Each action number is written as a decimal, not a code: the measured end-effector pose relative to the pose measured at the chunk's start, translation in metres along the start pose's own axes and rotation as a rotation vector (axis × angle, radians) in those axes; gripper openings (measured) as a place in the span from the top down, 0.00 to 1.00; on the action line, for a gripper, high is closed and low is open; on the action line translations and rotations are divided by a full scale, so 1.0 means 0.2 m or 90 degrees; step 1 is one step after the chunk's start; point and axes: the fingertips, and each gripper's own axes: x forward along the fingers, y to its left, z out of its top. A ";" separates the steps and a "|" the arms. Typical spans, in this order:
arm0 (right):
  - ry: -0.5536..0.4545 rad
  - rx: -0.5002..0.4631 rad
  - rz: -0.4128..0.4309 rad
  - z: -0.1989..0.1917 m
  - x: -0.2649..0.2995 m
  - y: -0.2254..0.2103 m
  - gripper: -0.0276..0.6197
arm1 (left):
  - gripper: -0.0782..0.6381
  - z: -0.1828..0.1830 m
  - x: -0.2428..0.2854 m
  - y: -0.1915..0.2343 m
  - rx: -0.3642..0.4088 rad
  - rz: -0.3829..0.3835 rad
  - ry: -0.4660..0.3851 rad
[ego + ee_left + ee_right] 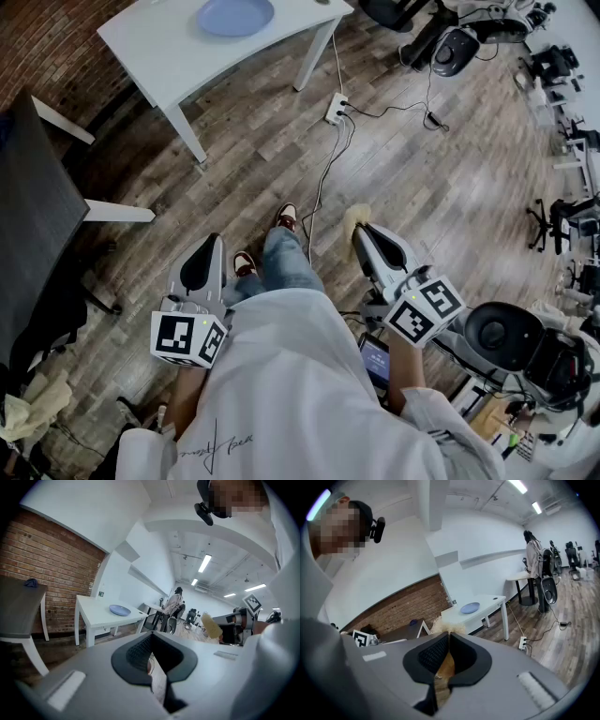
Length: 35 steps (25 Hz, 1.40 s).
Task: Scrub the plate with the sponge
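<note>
A light blue plate [235, 16] lies on the white table [159, 47] at the top of the head view, far from both grippers. It also shows as the plate [120, 610] in the left gripper view and the plate [469, 607] in the right gripper view. My right gripper [357, 228] is shut on a pale yellow sponge [354, 217], whose frayed edge sticks out past the jaw tips as the sponge [444, 628]. My left gripper [210, 242] is shut with nothing between its jaws. Both are held low in front of the person, above the wooden floor.
A dark table [33, 225] stands at the left. A power strip [335, 108] with cables lies on the floor near the white table's leg. Office chairs and equipment [459, 42] crowd the right side. A person [533, 555] stands far off by a round table.
</note>
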 end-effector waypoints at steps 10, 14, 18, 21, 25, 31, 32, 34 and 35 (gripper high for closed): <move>0.027 -0.039 0.031 0.13 0.18 -0.09 0.93 | 0.87 0.07 0.24 0.04 -0.002 -0.005 0.022; 0.025 -0.029 0.017 0.17 0.26 -0.22 0.92 | 0.87 0.08 0.37 0.07 -0.001 0.003 0.034; 0.021 0.008 0.006 0.24 0.34 -0.38 0.92 | 0.87 0.10 0.52 0.10 -0.004 0.012 0.036; 0.023 0.010 0.013 0.32 0.41 -0.49 0.92 | 0.87 0.12 0.65 0.10 -0.003 0.012 0.036; 0.026 0.023 0.014 0.41 0.50 -0.64 0.92 | 0.87 0.17 0.85 0.09 -0.030 0.026 0.030; 0.038 0.007 0.053 0.54 0.58 -0.83 0.92 | 0.87 0.29 1.14 -0.02 -0.025 0.029 0.027; 0.038 0.006 0.060 0.56 0.59 -0.86 0.92 | 0.87 0.31 1.18 -0.04 -0.020 0.030 0.027; 0.039 0.004 0.072 0.60 0.61 -0.92 0.92 | 0.87 0.34 1.25 -0.06 -0.017 0.036 0.030; 0.042 0.003 0.078 0.61 0.62 -0.94 0.92 | 0.87 0.35 1.28 -0.06 -0.018 0.043 0.030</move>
